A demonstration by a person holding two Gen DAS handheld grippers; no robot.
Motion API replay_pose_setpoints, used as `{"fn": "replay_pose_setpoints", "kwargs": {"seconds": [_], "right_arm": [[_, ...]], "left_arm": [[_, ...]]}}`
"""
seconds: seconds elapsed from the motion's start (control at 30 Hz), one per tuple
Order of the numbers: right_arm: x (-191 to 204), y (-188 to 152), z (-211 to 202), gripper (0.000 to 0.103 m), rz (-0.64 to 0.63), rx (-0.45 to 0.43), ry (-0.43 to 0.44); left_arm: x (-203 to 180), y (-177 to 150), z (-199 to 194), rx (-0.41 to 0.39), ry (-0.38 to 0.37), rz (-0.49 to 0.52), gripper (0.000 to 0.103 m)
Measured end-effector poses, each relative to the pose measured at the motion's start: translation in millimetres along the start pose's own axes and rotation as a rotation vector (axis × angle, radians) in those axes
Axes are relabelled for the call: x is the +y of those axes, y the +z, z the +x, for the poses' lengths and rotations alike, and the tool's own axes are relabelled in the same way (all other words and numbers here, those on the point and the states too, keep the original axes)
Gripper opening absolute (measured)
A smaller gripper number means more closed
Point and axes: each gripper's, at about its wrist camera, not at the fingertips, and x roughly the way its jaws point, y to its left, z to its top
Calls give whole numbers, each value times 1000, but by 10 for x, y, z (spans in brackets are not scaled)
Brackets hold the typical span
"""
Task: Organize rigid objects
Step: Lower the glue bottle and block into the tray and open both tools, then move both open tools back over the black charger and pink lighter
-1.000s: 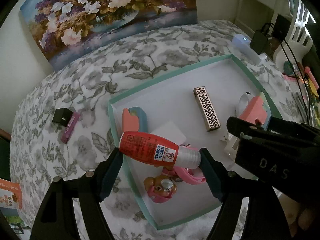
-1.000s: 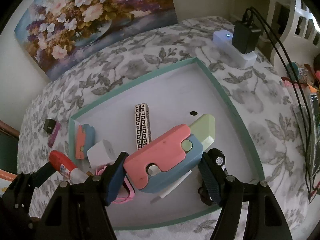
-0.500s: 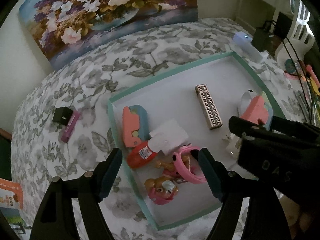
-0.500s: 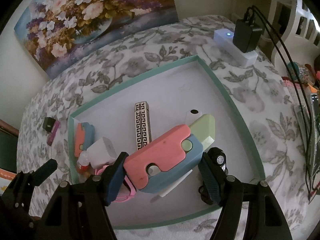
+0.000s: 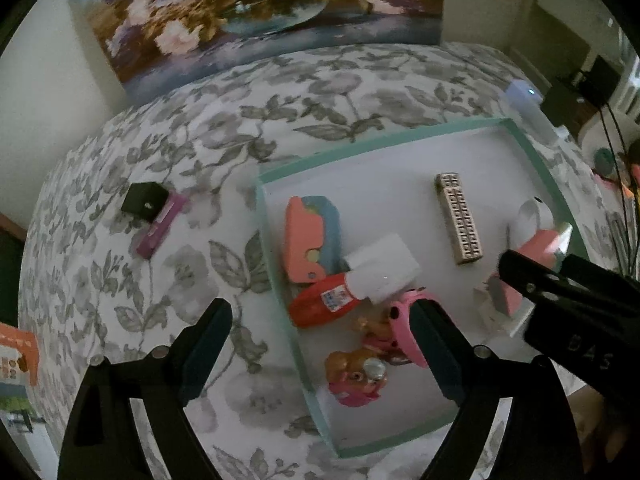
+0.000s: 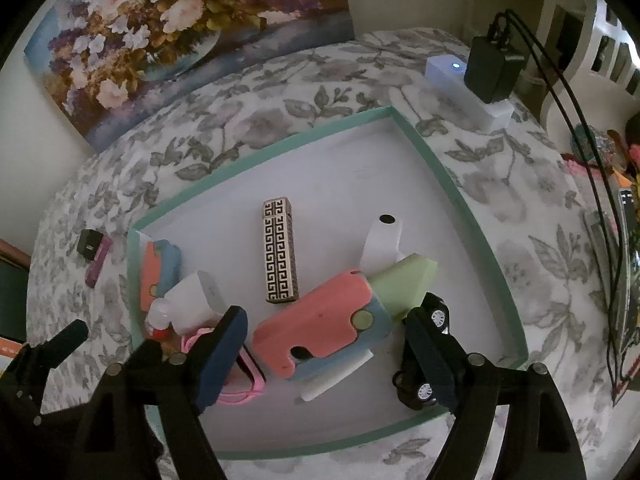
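Fingers of my left gripper (image 5: pixel 322 330) stand wide apart and grasp nothing, hovering over the near left corner of the teal-rimmed tray (image 5: pixel 360 148). Between and beyond them the red glue bottle (image 5: pixel 324 304) lies on its side inside the tray, against the left wall, its clear cap end tucked under a white box (image 5: pixel 382 266). A pink-and-blue toy (image 5: pixel 308 240) lies just past the bottle, and a pink watch (image 5: pixel 404 334) and a small puppy figure (image 5: pixel 358 376) lie nearer me. My right gripper (image 6: pixel 326 338) is clamped on a larger pink-and-blue toy with a pale green tip (image 6: pixel 324 332), held over the tray's near half. A patterned bar (image 6: pixel 280 250) lies in the middle of the tray floor, a white device (image 6: pixel 382 242) beyond the held toy, and a black toy car (image 6: pixel 424 344) by my right finger. Out on the floral bedspread (image 5: pixel 180 152), left of the tray, sit a black cube (image 5: pixel 144 202) touching a purple stick (image 5: pixel 160 230).
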Motion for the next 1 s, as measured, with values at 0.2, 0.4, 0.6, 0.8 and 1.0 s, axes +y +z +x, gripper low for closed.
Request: {"fn": "replay_pose_setpoints", "kwargs": {"seconds": [0.2, 0.4, 0.6, 0.8, 1.0], "right_arm": [[-23, -2, 6, 103, 10, -6, -9], [17, 0, 4, 103, -15, -15, -32], [71, -11, 24, 103, -40, -12, -46], [146, -28, 39, 103, -57, -8, -45], [247, -33, 0, 103, -68, -18, -16]], "left_arm": [[251, 1, 76, 27, 30, -99, 99], [599, -13, 91, 23, 55, -229, 100], [889, -23, 124, 24, 61, -321, 100], [1150, -38, 106, 10, 54, -402, 100], [1336, -44, 58, -5, 53, -438, 100]]}}
